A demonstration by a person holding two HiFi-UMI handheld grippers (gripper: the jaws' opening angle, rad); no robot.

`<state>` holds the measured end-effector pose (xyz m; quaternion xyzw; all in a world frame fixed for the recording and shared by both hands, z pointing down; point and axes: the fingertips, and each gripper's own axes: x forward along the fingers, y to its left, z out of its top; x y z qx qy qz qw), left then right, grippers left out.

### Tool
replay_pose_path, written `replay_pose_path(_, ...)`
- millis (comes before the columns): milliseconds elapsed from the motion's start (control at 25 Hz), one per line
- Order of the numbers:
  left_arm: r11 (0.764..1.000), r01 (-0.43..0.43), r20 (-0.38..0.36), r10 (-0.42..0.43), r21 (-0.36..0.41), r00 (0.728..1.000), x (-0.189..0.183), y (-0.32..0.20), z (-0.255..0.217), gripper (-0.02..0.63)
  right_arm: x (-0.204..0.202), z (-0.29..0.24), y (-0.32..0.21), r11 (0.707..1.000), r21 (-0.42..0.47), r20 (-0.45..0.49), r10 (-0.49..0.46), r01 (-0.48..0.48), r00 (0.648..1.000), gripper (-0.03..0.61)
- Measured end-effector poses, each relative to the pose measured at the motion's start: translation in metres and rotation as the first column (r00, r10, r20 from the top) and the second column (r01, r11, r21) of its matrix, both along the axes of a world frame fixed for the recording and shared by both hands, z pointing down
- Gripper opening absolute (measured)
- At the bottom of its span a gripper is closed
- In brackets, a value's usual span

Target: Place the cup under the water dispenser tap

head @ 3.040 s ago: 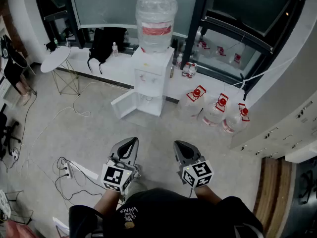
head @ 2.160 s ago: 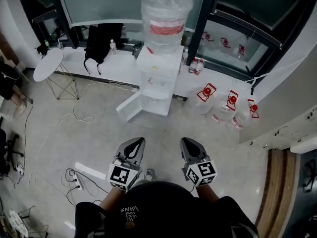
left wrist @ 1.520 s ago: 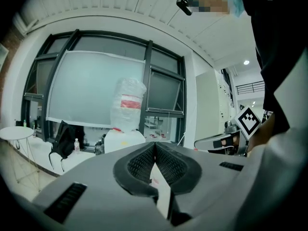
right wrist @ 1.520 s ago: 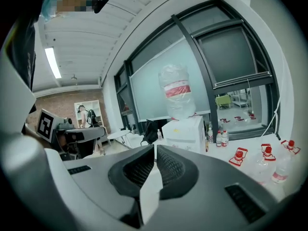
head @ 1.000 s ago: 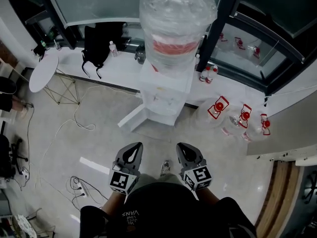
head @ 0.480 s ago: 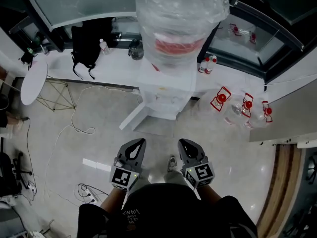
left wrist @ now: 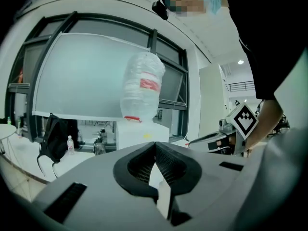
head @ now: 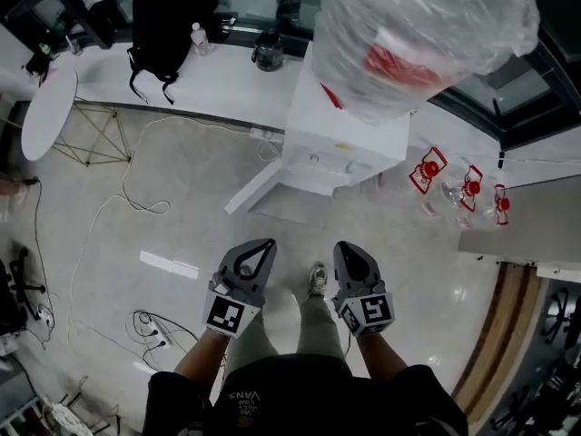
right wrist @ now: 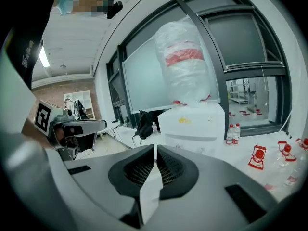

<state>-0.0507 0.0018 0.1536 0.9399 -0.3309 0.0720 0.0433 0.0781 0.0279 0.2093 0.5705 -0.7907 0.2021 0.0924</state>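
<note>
**Head view, left to right.**
- Round white table [head: 47,112] at far left; black backpack [head: 163,25] on ledge beyond it.
- Left gripper [head: 263,245]: jaws closed tip to tip, nothing between them.
- Right gripper [head: 346,247]: just beside left one, jaws likewise pressed together, nothing between.
- Water dispenser [head: 349,143]: ahead of both grippers, well apart from them, closer to right gripper's line.
- Inverted bottle [head: 418,34] on top of dispenser; lower door [head: 259,182] swung open toward left.
- Red-capped jugs [head: 463,189] on floor right of dispenser.

Pale floor [head: 195,198], water dispenser [head: 349,143], jugs [head: 467,192], cables [head: 148,325]
</note>
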Motion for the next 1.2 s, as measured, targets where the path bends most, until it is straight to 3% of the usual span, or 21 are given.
replay_pose_path(360, 0.999, 0.032, 0.051, -0.029, -0.043, 0.998, -0.043, -0.017, 0.104, 0.018, -0.03, 0.116, -0.043, 0.998, -0.055, -0.04, -0.023, 0.021, 0.999, 0.044)
replay_pose_path(640, 0.991, 0.082, 0.018, -0.081, -0.102, 0.997, -0.056, -0.023, 0.198, 0.019, -0.045, 0.228, -0.076, 0.993, -0.109, -0.064, -0.047, 0.04, 0.997, 0.044)
replay_pose_path(880, 0.983, 0.119, -0.024, -0.123, -0.138, 0.992, -0.056, -0.03, 0.276, 0.018, -0.038, 0.338, -0.102, 0.989, -0.149, -0.069, 0.013, -0.023, 0.998, 0.046)
replay_pose_path(1200, 0.997, 0.031, -0.043, -0.034, -0.073, 0.998, -0.032, -0.033, 0.368, 0.02, -0.013, 0.466, -0.139, 0.989, -0.118, -0.1, 0.079, -0.09, 0.992, 0.046)
